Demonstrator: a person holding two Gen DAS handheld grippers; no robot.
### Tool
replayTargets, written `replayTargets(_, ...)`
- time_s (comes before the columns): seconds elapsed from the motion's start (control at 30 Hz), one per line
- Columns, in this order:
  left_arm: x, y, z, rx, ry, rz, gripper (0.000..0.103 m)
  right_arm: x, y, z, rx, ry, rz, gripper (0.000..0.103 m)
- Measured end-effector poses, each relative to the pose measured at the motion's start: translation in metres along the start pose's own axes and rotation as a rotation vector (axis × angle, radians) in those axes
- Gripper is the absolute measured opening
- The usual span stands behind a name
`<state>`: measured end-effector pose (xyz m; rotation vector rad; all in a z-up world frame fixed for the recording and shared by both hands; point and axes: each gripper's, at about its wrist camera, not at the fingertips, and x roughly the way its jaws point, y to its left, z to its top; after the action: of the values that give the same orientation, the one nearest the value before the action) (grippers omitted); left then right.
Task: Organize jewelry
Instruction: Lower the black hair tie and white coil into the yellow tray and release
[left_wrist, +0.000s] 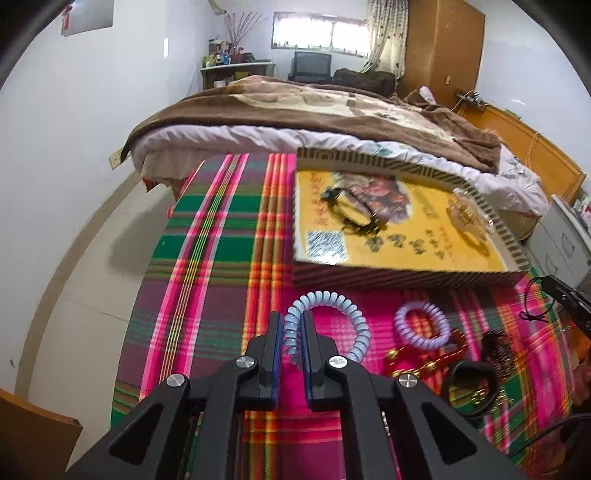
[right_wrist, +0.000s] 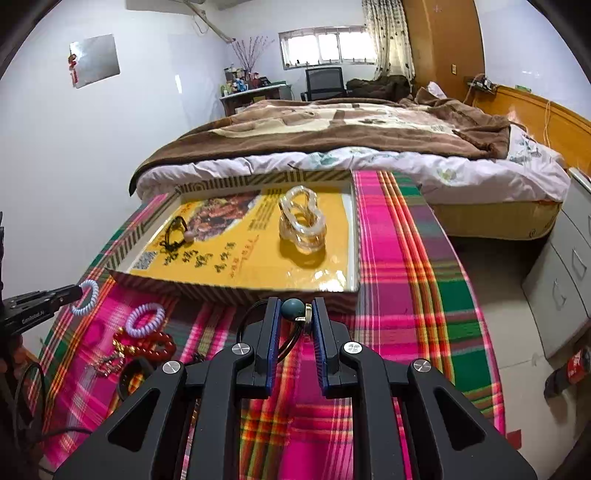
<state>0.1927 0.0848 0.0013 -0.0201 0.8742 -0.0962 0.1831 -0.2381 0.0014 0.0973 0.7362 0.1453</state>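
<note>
Pinched between the blue pads of the left gripper (left_wrist: 293, 332) is a pale blue spiral hair tie (left_wrist: 327, 325), a springy plastic coil. The jaws are clamped together on one side of the loop, while the rest hangs free, so it can be carried without stretching; from the right wrist view it looks clear of the plaid cloth (left_wrist: 207, 258), though that is hard to confirm.

Across from it, the right gripper (right_wrist: 295, 319) has its jaws closed on a dark cord bracelet (right_wrist: 295, 312) at its smooth teal bead and small gold fitting. The hard bead probably gives a surer hold than the thin cord, which loops loosely behind the jaws.

Both pieces sit just short of the near edge of the shallow cardboard box lid (right_wrist: 236, 291), which has striped walls and a glossy yellow printed floor. It seems to serve as the collecting tray: a black cord bracelet with a pale bead (right_wrist: 177, 232) lies toward its left side, and a clear, chunky twisted coil tie (right_wrist: 303, 225) stands toward the right.

On the cloth near the left gripper, unsorted items remain bunched together: a lilac spiral tie (left_wrist: 421, 325), a red bead bracelet (right_wrist: 151, 341), gold-toned bits and a black band (left_wrist: 471, 387).
</note>
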Motion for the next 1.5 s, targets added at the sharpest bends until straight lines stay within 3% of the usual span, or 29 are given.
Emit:
replayTargets(0.2,-0.01,-0.011,0.025,0.009,-0.051,-0.042,0.009,-0.007,0.008,0.023,-0.019,-0.041,0.018,0.017)
replayTargets(0.4,0.004,-0.03,0.053,0.04,-0.069,-0.079,0.009,0.011,0.014,0.043,-0.024,-0.029,0.037,0.017)
replayTargets(0.83,0.071,-0.068,0.088,0.064,0.008,-0.185,0.009,0.081,0.015,0.056,-0.043,0.084,0.018,0.017)
replayTargets(1.07,0.099,-0.088,0.086,0.121,0.058,-0.177,0.009,0.108,0.011,0.05,-0.062,0.147,-0.01,0.017)
replayTargets(1.5,0.116,-0.091,0.082,0.12,0.094,-0.143,0.009,0.121,0.009,0.044,-0.077,0.182,-0.042,0.018)
